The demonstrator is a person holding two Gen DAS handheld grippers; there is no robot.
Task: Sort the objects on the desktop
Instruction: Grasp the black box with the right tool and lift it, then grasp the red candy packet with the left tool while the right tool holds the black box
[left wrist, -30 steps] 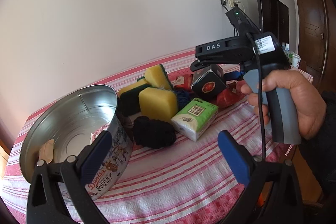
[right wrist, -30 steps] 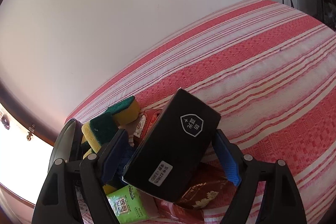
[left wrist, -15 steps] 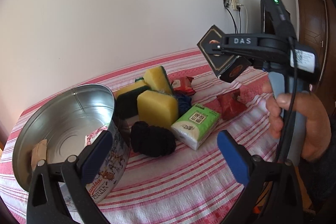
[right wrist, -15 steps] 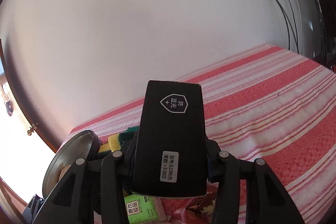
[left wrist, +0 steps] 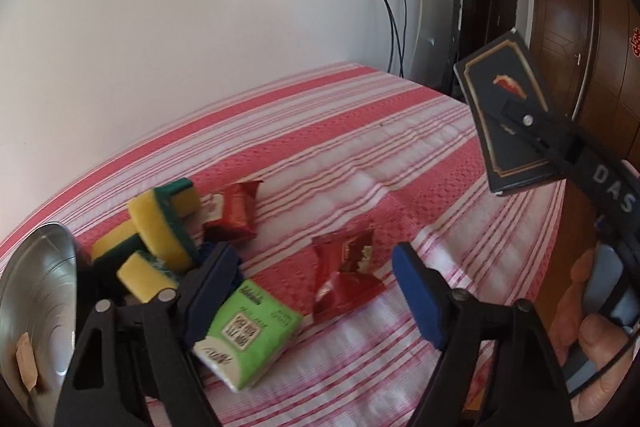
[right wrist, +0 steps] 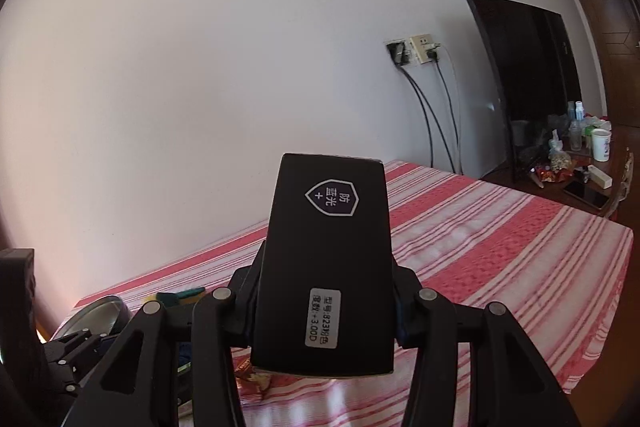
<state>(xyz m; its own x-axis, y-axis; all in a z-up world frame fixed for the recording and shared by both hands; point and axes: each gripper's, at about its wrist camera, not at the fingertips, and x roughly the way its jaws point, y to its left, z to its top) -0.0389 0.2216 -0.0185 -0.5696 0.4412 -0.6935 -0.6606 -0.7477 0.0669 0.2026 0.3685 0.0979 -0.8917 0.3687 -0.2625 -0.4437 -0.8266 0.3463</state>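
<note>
Two grippers share the scene over a red-and-white striped tablecloth point(left wrist: 360, 131). At the bottom of the right wrist view the right gripper point(right wrist: 324, 303) is clamped on a black box point(right wrist: 328, 267), its pads pressing both long sides; the box stands up through the middle of the frame, a white shield mark near its top and a white label lower down. The same black box shows at the right edge of the left wrist view, lifted clear of the cloth in that gripper's dark fingers, with a person's hand point(left wrist: 592, 319) on the handle in the lower right corner. The left gripper point(left wrist: 316, 291) fills the bottom of its own view; its jaws have just been closing yet stand partly apart with nothing pinched, the blue pads point(left wrist: 416, 291) hovering above a red snack packet point(left wrist: 344, 279) and a green tissue pack point(left wrist: 248, 331) lying on the cloth. To the left of them sit yellow-and-green sponges point(left wrist: 160, 227) in a heap, a second red packet point(left wrist: 236, 211) just beside them, and a metal tin point(left wrist: 36, 311) at the left edge
</note>
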